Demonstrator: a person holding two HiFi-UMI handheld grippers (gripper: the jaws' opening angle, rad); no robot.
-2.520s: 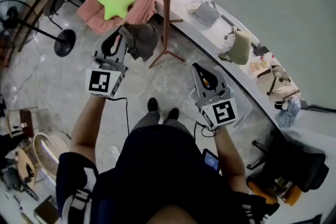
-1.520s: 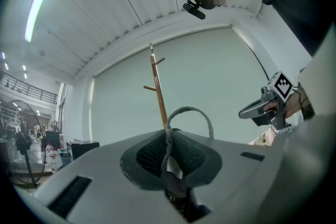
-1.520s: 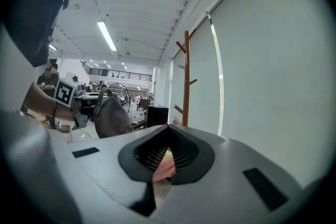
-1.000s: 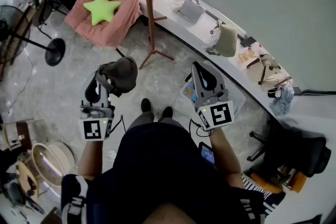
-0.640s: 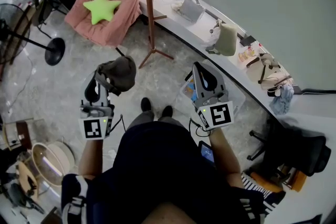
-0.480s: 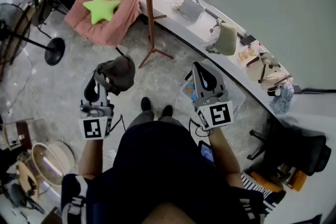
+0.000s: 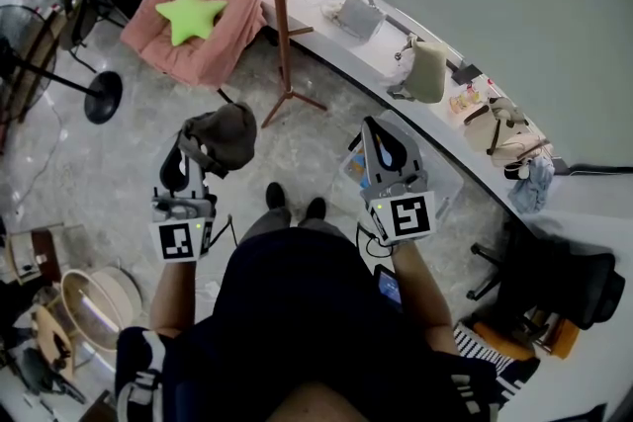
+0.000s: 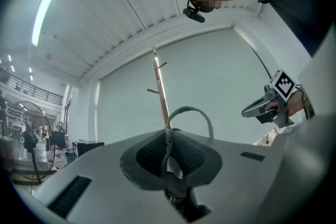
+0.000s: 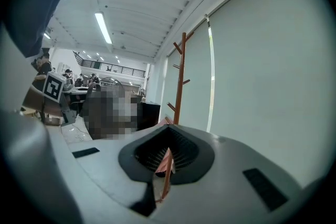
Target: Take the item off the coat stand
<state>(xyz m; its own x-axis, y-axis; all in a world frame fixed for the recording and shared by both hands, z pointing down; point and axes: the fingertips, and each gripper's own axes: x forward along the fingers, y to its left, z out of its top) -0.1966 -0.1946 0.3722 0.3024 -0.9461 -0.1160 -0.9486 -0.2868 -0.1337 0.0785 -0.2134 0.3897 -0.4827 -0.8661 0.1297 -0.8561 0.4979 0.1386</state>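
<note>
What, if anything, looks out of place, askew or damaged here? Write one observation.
Nothing is spilled or damaged. The one displaced thing is the dark cap: it hangs pinched in the left tongs above the floor, away from the coat stand, whose visible pegs are bare.

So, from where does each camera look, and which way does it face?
Head view: on the person's head, facing steeply down; shows torso, forearms, left gripper holding a dark grey fabric cap, right gripper.
Left gripper view: on that gripper, facing the pale wall; jaws pinch the cap's strap.
Right gripper view: likewise; jaws together.
All share the tall brown wooden coat stand.
</note>
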